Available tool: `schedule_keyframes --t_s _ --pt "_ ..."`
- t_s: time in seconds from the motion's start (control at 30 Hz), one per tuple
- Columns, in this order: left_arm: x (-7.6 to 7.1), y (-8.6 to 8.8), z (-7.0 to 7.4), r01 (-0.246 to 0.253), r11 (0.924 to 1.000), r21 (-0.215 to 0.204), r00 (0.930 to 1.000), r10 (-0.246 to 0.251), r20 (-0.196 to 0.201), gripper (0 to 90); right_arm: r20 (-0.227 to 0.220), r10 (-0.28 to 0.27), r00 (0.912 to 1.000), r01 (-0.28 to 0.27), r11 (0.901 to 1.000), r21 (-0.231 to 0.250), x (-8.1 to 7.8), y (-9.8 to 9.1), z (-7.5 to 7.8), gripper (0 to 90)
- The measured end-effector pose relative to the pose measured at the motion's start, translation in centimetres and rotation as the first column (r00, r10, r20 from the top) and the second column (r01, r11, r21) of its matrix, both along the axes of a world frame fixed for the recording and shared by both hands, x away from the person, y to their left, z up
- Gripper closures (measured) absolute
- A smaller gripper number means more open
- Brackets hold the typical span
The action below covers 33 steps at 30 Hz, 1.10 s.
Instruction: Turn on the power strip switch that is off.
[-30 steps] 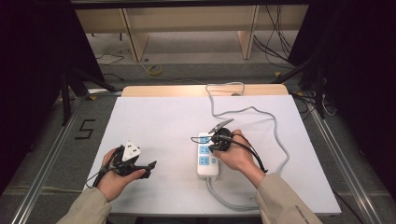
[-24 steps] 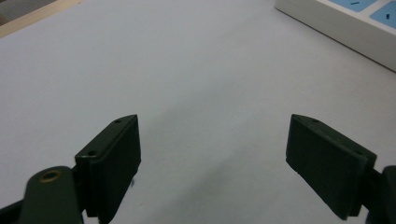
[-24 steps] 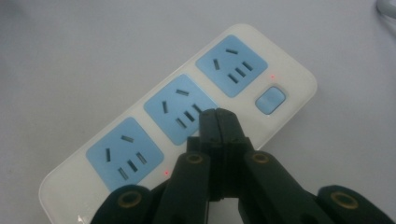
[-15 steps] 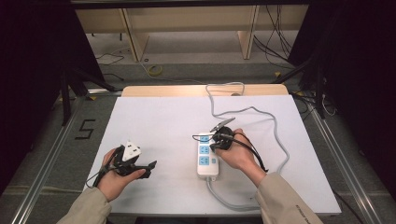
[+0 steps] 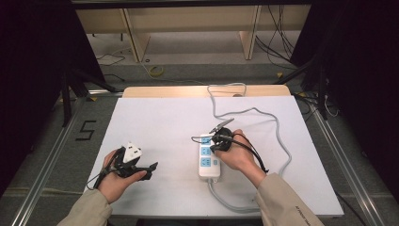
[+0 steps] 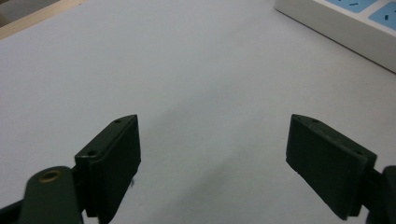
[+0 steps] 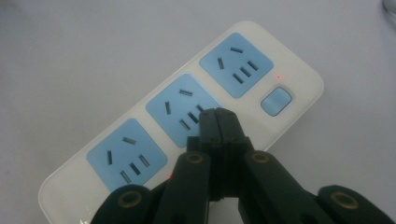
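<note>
A white power strip (image 5: 207,162) with three blue sockets lies right of the table's middle. In the right gripper view the power strip (image 7: 299,79) runs diagonally, with a blue switch (image 7: 276,101) at its end beside a small red light. My right gripper (image 7: 217,115) is shut with nothing in it, its tips over the middle socket (image 7: 175,102). In the high view the right gripper (image 5: 214,147) is over the strip's far half. My left gripper (image 5: 151,170) rests near the front left, open and empty. The left gripper (image 6: 212,158) looks toward the strip's edge (image 6: 345,23).
The strip's grey cable (image 5: 277,136) loops from its near end around the right hand and runs to the table's far edge (image 5: 207,90). The white tabletop (image 5: 160,122) is bare between the hands. Metal rails run along both sides of the table.
</note>
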<state>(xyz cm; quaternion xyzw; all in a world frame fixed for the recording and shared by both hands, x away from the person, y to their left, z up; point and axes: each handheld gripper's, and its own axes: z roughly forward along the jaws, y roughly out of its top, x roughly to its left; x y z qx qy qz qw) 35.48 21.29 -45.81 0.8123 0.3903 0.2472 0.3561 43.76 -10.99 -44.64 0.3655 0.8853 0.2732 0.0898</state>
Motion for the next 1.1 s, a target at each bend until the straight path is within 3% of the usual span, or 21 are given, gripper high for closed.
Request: schedule_keyframes --t_s 1.1 --pt "-0.01 -0.16 -0.02 0.003 1.0 -0.001 1.0 -0.003 0.001 17.7 0.005 -0.009 0.9999 0.009 0.9997 -0.025 0.03 0.02 0.0 90.0"
